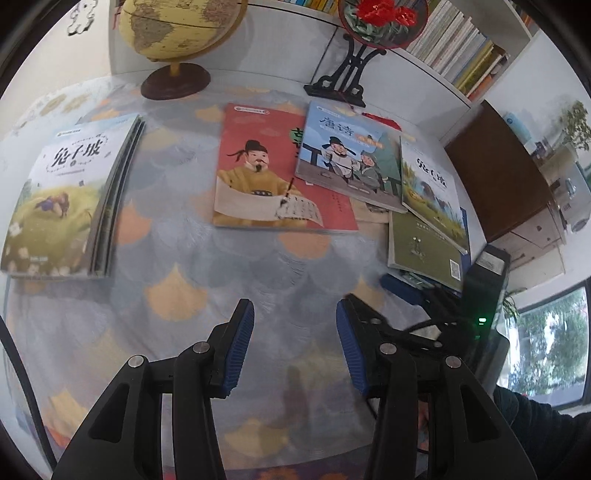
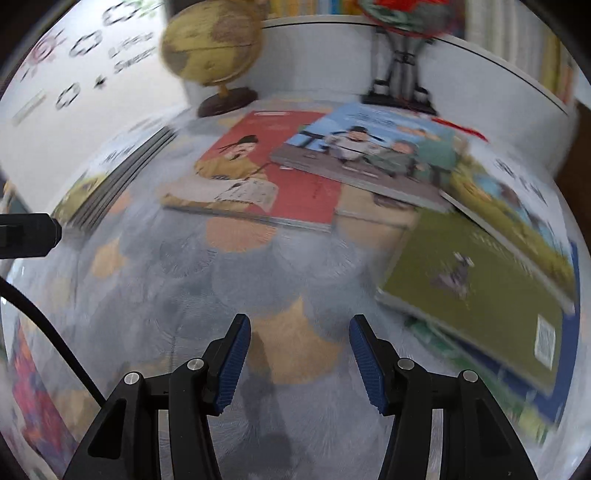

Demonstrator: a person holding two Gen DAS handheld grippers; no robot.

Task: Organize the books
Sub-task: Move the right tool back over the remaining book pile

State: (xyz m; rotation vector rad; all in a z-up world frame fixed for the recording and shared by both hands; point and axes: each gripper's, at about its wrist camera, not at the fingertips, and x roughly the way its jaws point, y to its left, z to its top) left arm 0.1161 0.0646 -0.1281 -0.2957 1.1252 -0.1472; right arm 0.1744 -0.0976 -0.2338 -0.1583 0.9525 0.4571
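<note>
A neat stack of books (image 1: 62,199) lies at the left of the table. A red book (image 1: 266,173) lies in the middle, with a blue book (image 1: 347,155) overlapping its right edge. Further right lie a white-and-green book (image 1: 432,188) and a green book (image 1: 424,247). My left gripper (image 1: 295,314) is open and empty above the tablecloth, in front of the red book. My right gripper (image 2: 300,328) is open and empty. Its view is blurred and shows the red book (image 2: 269,177), blue book (image 2: 373,151) and green book (image 2: 476,291).
A globe (image 1: 177,33) and a fan ornament on a black stand (image 1: 351,74) stand at the table's back. A bookshelf (image 1: 461,48) runs behind. The right gripper's body (image 1: 484,288) sits at the right of the left wrist view. A patterned cloth (image 1: 221,295) covers the table.
</note>
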